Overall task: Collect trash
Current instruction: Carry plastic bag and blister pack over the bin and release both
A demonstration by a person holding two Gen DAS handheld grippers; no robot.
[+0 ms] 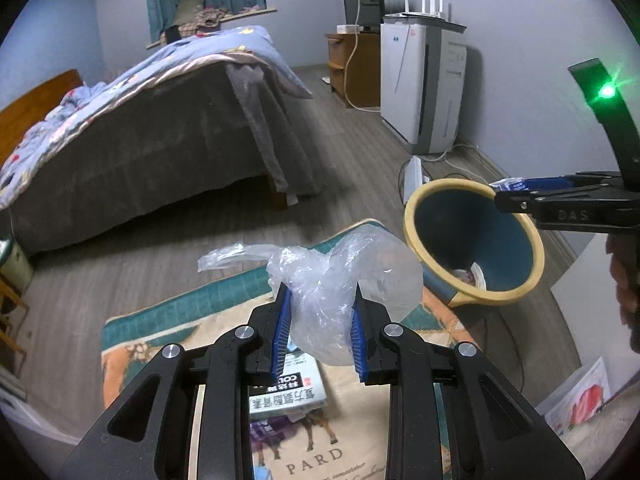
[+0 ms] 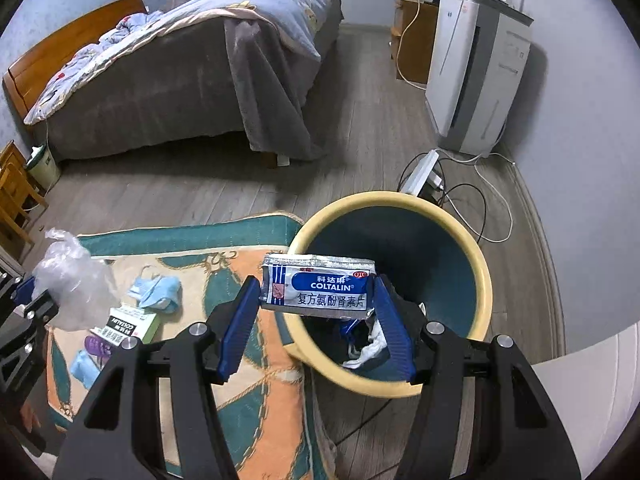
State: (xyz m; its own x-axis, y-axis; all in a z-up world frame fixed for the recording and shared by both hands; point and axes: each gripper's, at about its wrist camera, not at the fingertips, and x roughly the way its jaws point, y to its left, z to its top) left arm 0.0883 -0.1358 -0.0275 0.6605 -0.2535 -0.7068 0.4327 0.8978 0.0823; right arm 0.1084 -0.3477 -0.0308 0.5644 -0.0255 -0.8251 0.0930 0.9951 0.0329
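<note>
My right tool pinches the packet over the bin, ready to drop; my left tool clamps the bag, next.

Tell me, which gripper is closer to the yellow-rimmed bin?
Right. The right gripper holds a Coltalin foil packet over the bin rim; the left gripper holds a plastic bag above the rug.

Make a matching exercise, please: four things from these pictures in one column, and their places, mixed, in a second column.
Things:
1. plastic bag
2. Coltalin sachet
3. face mask
4. router

Places:
A. on the rug
B. in the left tongs
C. on the white appliance
D. in the right tongs, over the bin

Pairs: 1-B, 2-D, 3-A, 4-C
</note>
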